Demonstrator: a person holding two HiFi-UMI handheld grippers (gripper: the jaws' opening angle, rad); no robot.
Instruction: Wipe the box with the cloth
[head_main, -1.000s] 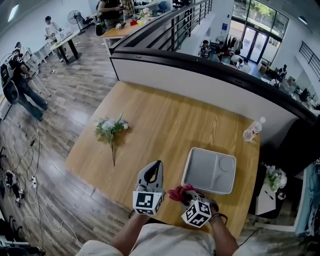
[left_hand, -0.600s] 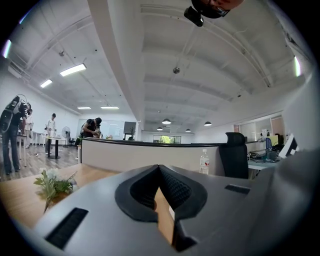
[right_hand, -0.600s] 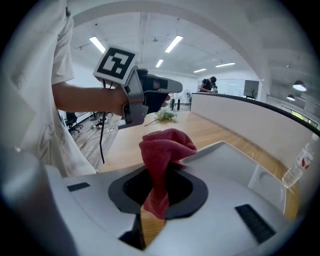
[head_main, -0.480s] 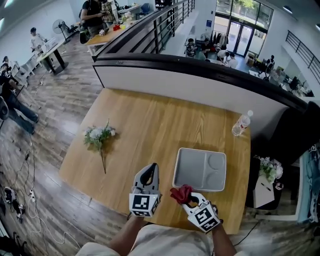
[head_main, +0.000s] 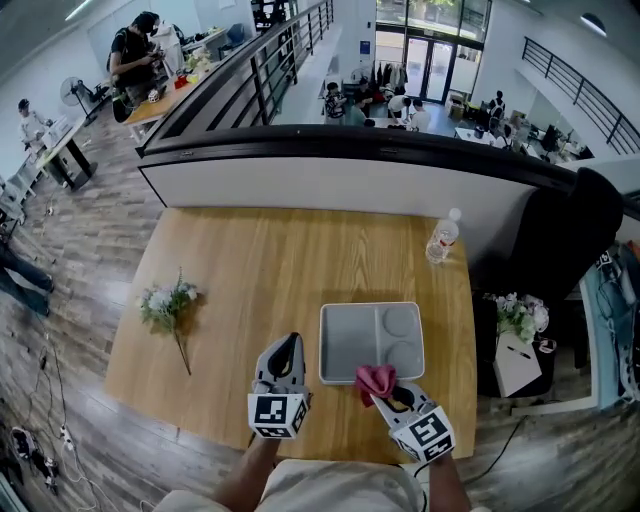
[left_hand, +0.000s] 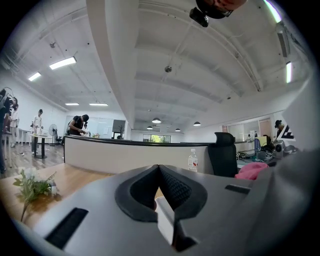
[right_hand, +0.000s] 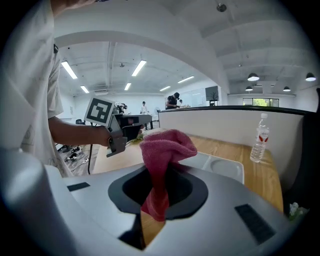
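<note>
The right gripper (right_hand: 155, 197) had its fingers clamped on the cloth (right_hand: 162, 150), which bunched up just beyond their tips. The box (head_main: 350, 345) lay on the tabletop (head_main: 250, 260) directly ahead of those fingers, its near edge under the cloth; contact could not be confirmed. The left gripper (left_hand: 159, 172) was empty, fingers pressed together, the box just to their right. Assessment: cloth secured, wiping apparently still wholly outstanding.

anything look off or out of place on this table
Only the bunch of flowers lying loose on its side at the left of the table, with no vase. The tray sits flat, the bottle stands upright, nothing spilled.
</note>
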